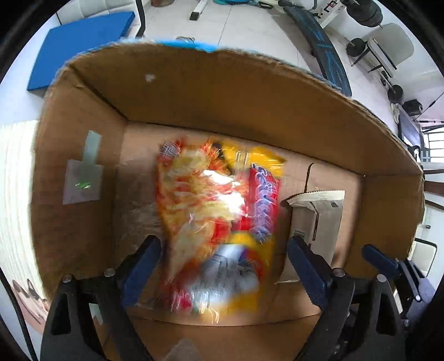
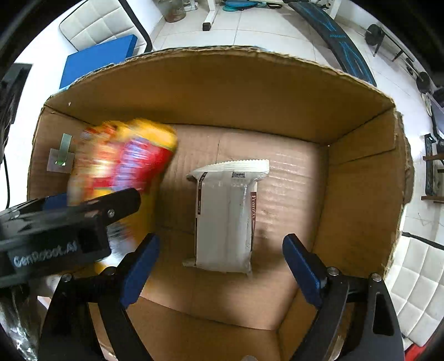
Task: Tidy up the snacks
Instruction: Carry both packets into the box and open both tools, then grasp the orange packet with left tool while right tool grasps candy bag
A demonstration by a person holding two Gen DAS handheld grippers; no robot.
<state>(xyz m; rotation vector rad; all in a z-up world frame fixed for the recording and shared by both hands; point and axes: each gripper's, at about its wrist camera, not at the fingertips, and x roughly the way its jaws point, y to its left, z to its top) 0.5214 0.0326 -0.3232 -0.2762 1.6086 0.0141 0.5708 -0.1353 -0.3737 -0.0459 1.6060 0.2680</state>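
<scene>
Right, both grippers point down into the open cardboard box [image 2: 227,91]. Left gripper [image 1: 223,266] has its jaws spread wide; the yellow-red snack bag [image 1: 219,219] sits between the blue pads [image 1: 141,269], heavily motion-blurred, and neither pad presses on it. Can't tell whether the bag lies flat on the box floor or is off it. In the right wrist view the same bag is in the left part of the box, near the left wall with its taped paper patch [image 2: 60,159].

Right gripper [image 2: 220,269] is also spread wide, nothing clamped. The white snack pack [image 2: 227,213] lies flat on the box floor, seam side up, about mid-floor, between the two blue fingers [image 2: 140,270] in the view and clear of both. It lies just right of the bag, apart from it.

Outside the box: tiled floor, a blue pad [image 1: 80,47], white quilted chair [image 2: 102,25], gym gear at far right.
</scene>
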